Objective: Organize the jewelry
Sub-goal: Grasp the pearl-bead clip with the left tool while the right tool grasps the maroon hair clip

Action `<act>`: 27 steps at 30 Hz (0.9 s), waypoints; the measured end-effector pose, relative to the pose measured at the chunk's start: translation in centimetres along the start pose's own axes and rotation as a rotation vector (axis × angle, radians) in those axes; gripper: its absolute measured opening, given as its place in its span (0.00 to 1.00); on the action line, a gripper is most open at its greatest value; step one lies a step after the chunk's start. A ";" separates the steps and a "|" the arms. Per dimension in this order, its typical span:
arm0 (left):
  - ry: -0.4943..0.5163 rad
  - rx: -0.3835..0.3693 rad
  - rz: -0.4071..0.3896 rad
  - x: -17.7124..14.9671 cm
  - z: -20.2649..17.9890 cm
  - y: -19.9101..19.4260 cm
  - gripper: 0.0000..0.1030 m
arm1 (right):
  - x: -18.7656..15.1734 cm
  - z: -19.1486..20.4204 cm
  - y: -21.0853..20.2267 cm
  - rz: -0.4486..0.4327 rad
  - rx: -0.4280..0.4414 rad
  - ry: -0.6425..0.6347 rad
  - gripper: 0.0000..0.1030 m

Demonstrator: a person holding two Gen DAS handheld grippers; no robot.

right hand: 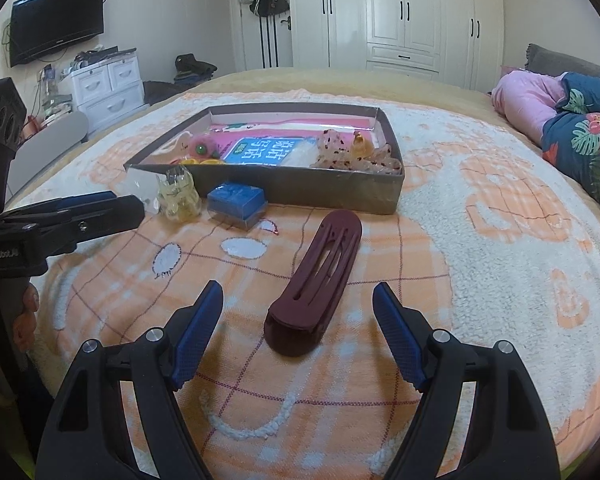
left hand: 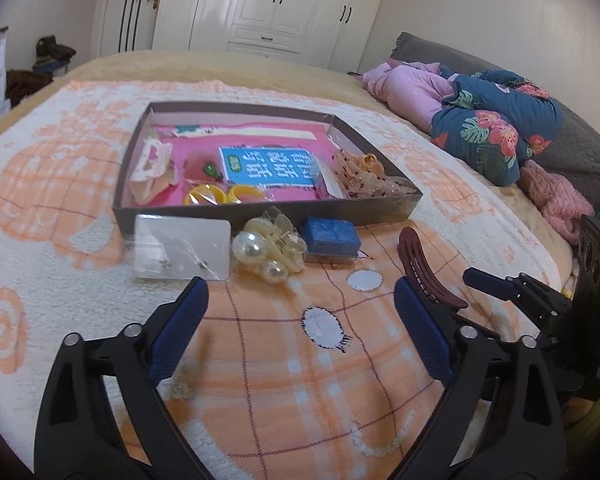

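**Two open grippers, four loose pieces short of the box**

Starting at the left: the earring card [left hand: 182, 249] lies in its clear sleeve on the blanket [left hand: 284, 360], just in front of the box [left hand: 260, 212]. Next to it, the bagged pearl clip [left hand: 270, 246], then the small blue case [left hand: 331, 239], both close to the box's near wall and outside it. The left gripper [left hand: 300, 304] hangs over this row, jaws wide with nothing between them, and the pearl clip sits just ahead of its fingertips, slightly left of centre.

Moving right, here's the one that matters: the maroon hair clip [right hand: 316, 280]. It lies on the blanket well short of the box, its long axis running almost straight away from the right gripper [right hand: 298, 298], tilted a touch to the right, with the near end just ahead of the gap between the fingers. Those jaws stand apart too, gripping nothing. The right hand is plainly nearer; from the left wrist view the clip pokes out beyond the right-hand finger [left hand: 420, 328]. A close across its narrow width looks the natural pick, then a carry forward into the box, which already holds several pieces.
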State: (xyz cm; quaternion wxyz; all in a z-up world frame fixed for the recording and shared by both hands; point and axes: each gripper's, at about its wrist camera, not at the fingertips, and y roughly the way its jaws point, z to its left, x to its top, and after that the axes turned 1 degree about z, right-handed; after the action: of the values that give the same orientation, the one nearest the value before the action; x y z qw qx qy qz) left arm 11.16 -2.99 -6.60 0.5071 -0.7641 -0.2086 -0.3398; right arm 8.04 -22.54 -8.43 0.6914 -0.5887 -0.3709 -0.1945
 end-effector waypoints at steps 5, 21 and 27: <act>-0.024 -0.017 0.024 0.2 0.4 1.0 0.74 | 0.1 -0.2 0.9 0.022 0.005 0.022 0.73; -0.116 -0.061 0.051 1.8 1.1 3.4 0.72 | 0.0 -0.6 1.7 0.039 0.017 0.036 0.73; -0.215 -0.099 0.052 2.4 2.1 4.0 0.72 | 0.0 -0.6 1.9 0.042 0.017 0.036 0.73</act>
State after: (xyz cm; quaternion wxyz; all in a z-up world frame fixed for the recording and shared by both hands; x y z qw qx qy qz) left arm 16.06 -2.70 -7.93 0.4523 -0.8254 -0.2249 -0.2521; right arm 9.50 -22.65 -9.70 0.7068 -0.5869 -0.3477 -0.1875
